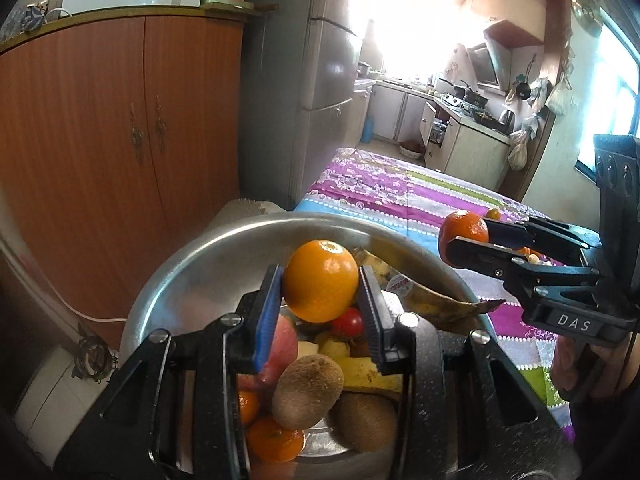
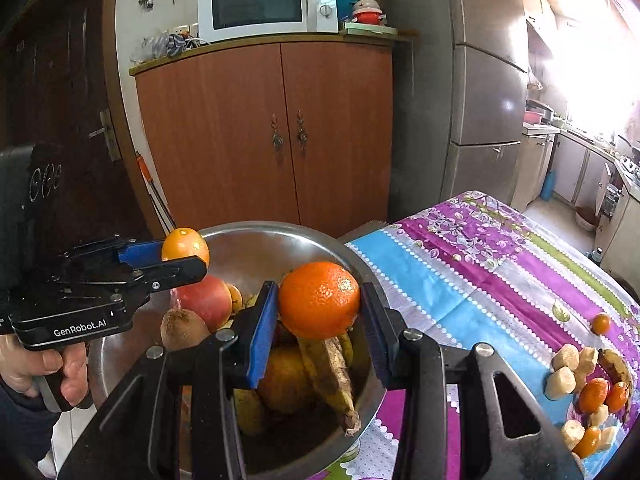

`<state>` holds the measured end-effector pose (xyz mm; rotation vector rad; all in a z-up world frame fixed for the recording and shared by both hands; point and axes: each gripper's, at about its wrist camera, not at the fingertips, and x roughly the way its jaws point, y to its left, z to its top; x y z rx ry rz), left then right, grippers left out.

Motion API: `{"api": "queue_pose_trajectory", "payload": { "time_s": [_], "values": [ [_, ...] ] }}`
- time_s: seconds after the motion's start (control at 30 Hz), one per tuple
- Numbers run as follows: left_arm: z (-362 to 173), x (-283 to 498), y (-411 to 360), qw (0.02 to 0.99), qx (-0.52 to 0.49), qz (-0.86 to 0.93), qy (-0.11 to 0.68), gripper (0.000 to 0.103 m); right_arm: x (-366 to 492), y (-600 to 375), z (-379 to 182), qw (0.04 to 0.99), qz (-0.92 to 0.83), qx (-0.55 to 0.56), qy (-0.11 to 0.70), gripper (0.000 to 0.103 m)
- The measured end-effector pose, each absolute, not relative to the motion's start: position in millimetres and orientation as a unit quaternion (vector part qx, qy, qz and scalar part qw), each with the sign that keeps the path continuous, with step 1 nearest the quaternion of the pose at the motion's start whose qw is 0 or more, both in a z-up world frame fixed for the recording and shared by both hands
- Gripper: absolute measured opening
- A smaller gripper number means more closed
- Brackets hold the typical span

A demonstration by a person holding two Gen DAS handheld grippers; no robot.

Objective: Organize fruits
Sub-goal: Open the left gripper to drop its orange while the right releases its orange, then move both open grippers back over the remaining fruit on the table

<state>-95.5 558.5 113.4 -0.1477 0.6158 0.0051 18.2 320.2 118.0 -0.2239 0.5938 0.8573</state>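
My left tool (image 1: pixel 321 283) grips an orange (image 1: pixel 322 280), navel at 12 o'clock; my right tool (image 2: pixel 319 304) grips a tangerine (image 2: pixel 319 300) above the bowl (image 2: pixel 256 240).

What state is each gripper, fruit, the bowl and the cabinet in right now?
left gripper: shut on yellow-orange orange, above the bowl.
right gripper: shut on deep-orange mandarin, above the bowl's rim.
metal bowl: upright, part-filled with fruit.
kiwis: lying in the bowl.
loose fruit pile: on the tablecloth, outside the bowl.
cabinet doors: closed.
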Motion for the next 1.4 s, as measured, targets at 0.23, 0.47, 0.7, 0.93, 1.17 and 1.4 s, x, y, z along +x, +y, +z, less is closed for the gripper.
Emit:
{"api": "queue_pose_trajectory", "payload": {
  "time_s": [0.23,0.47,0.7,0.93,1.17,1.4],
  "values": [
    [107,-95,563,0.944,-0.071,0.003,0.323,0.038,21,323,111,0.857,0.411,-0.110,0.292,0.045],
    [104,-91,564,0.935,-0.058,0.011,0.349,0.038,25,327,99,0.845,0.420,-0.111,0.311,0.045],
    [101,-87,558,0.931,-0.043,0.006,0.362,0.039,19,341,86,0.830,0.434,-0.130,0.325,0.045],
    [100,-83,563,0.928,-0.054,0.006,0.368,0.039,23,341,79,0.825,0.437,-0.126,0.335,0.046],
    [100,-84,564,0.928,-0.052,0.010,0.369,0.055,22,337,82,0.827,0.441,-0.117,0.328,0.059],
    [107,-89,566,0.934,-0.056,0.027,0.352,0.075,9,316,111,0.847,0.442,-0.091,0.281,0.061]
  ]
}}
